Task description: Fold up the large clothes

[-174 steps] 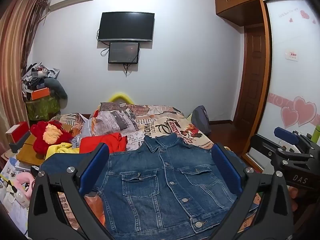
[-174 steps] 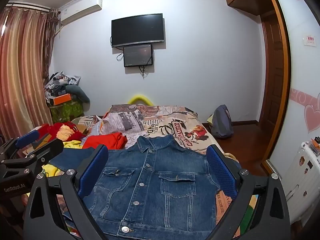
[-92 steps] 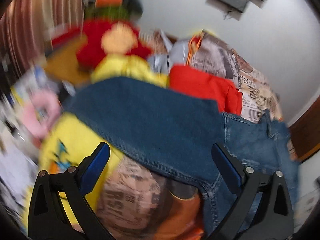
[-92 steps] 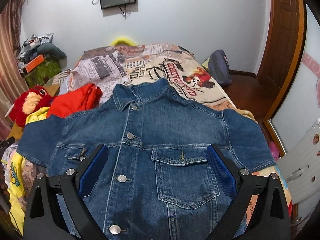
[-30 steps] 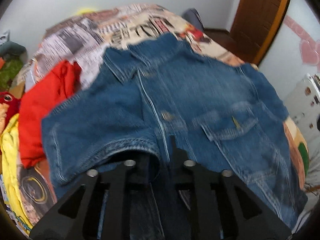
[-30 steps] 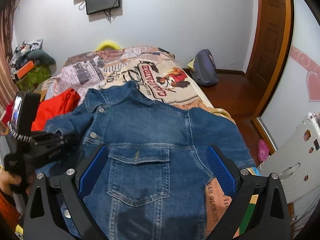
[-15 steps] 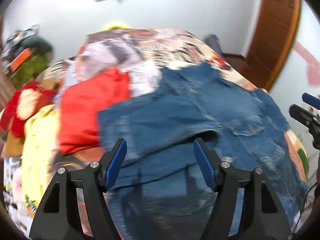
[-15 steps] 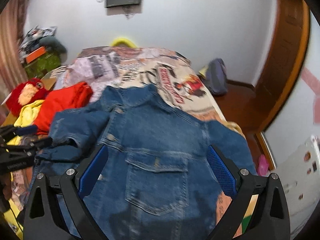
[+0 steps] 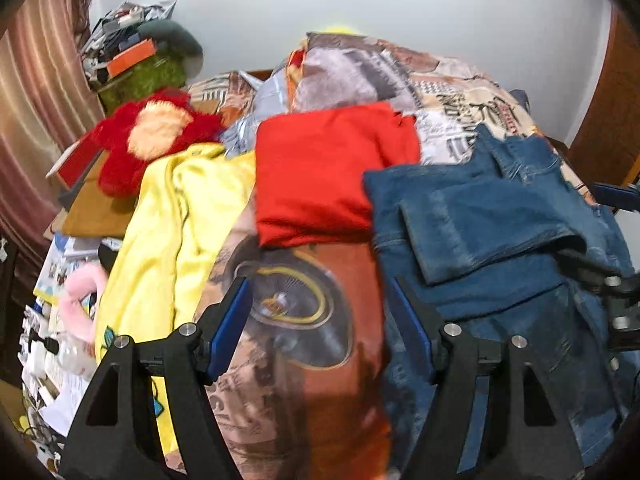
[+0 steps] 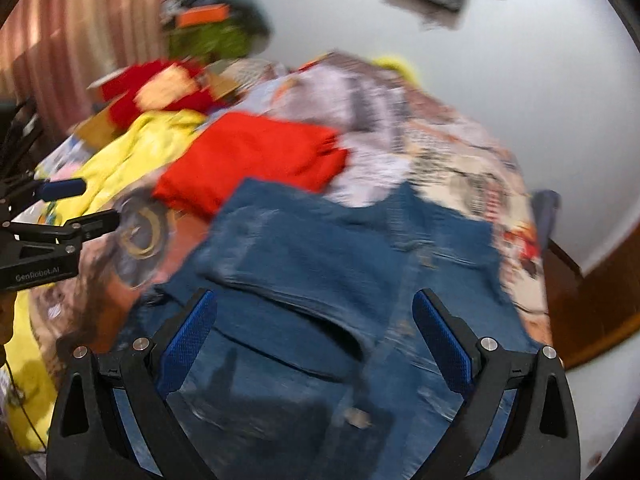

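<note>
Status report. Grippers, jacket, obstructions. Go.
Left gripper open, jaws just opened, empty. Right gripper open over jacket, empty. One sleeve folded in. Red garment touching jacket's edge.

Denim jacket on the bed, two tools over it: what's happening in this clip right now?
A person is folding a denim jacket spread on a bed. One sleeve already lies folded across the jacket's front. The left tool is open, its jaws having just opened, with nothing between them; it sits over the printed bedspread beside the jacket. The right tool is open too, hovering above the jacket without gripping it. A red garment and a yellow one lie alongside.
</note>
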`<state>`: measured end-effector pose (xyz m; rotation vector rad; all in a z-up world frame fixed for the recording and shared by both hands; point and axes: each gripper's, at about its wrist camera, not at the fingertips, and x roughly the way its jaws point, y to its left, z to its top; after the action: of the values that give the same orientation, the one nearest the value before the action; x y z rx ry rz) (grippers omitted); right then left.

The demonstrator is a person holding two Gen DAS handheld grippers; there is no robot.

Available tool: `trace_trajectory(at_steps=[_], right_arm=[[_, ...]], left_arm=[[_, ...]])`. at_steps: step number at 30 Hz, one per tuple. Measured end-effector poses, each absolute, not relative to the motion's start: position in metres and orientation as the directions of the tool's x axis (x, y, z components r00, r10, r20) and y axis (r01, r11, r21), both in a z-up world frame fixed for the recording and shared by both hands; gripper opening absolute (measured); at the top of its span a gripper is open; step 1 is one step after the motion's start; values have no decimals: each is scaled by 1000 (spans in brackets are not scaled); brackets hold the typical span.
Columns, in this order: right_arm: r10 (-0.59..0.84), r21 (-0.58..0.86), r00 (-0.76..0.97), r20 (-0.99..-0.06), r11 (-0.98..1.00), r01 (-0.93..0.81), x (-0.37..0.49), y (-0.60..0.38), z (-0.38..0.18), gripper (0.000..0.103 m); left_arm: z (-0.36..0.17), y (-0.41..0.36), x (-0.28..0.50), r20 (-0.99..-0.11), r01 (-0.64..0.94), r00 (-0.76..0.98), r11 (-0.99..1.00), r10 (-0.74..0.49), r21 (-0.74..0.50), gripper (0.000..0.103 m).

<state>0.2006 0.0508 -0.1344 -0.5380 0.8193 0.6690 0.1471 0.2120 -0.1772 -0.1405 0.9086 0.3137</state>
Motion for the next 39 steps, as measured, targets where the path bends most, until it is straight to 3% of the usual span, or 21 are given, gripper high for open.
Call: trace_trajectory(at_steps=[7,16,18,21,31,39], right_arm=[[207,-248,414,-887,542,-803,213,106,-195,91],[173,-237,360,-917,490,-839,218,129,-231,40],[174,-266,388,-905,480,-836,215,131,-230,23],[194,-270,416,-888,512,-815,212,129,-219,13],[292,-149,577,-762,789,-596,238,70,-128,12],[222,-41,733,-643,946,-323,258,-34,-70,12]], left_arm=[[-208,229,140,-817,-331,548,943,181,-13,69],[-233,235,151,-838,-290,539,953,85,-90,69],[-233,234,154,-833,-266,549,958,61,-105,69],[-234,232,159,-830,-238,557,963,28,-128,69],[-237,205,177,-833,-112,550,984,-54,-138,69],[-243,189,193,-845,-76,525,983,-102,-165,69]])
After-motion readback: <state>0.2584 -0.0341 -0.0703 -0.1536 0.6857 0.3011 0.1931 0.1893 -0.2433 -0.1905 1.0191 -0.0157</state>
